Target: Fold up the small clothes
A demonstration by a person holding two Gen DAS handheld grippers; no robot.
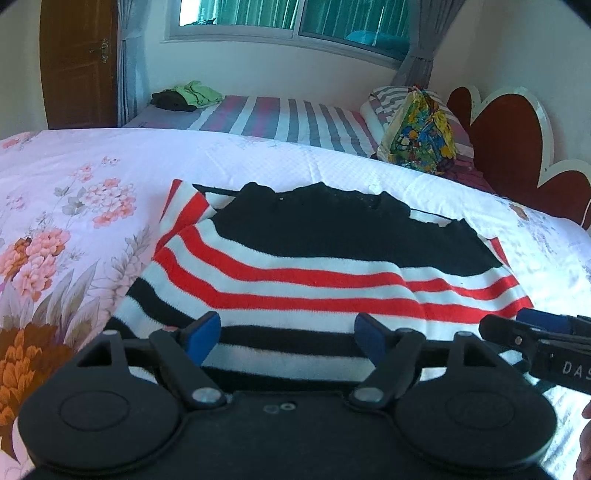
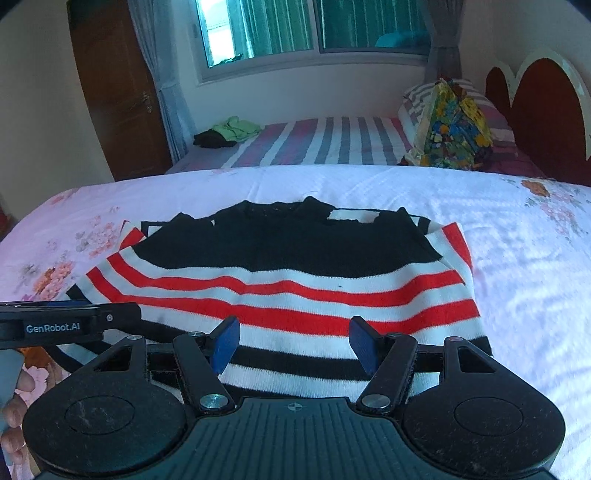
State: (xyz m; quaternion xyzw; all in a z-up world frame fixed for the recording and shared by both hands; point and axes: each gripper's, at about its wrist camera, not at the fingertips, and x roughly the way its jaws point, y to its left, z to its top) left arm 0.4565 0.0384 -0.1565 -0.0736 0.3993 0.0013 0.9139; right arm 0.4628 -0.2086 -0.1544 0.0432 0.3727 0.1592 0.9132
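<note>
1. A bed spread with a pale floral sheet [image 1: 92, 177] [image 2: 480, 229] fills the lower half of both views and carries the task's garment.
2. Behind it, along the far edge, lies a grey, pink and white striped mattress [image 1: 288, 118] [image 2: 332, 142] under a window [image 1: 295, 18] [image 2: 314, 26], with a brown wooden door [image 1: 77, 62] [image 2: 118, 92] at the left and a red scalloped headboard [image 1: 509, 133] [image 2: 535, 110] at the right.
3. A small striped sweater [image 1: 314, 266] [image 2: 288, 273], black at the top and banded red, white and black below, lies flat on the sheet near the bed's near edge, its hem closest to the cameras and its sides folded inward.
4. A multicoloured patterned bundle [image 1: 421, 133] [image 2: 454, 129] sits at the right end of the striped mattress, beside the headboard.
5. A green and dark pile of clothes [image 1: 188, 96] [image 2: 229, 133] rests at the mattress's far left corner.
6. The left gripper [image 1: 288, 338] [image 2: 110, 314] hangs over the sweater's hem with its blue-padded claw spread wide, holding nothing.
7. The right gripper [image 2: 293, 341] [image 1: 535, 325] is likewise spread wide over the hem, just beside the left one, gripping nothing.
</note>
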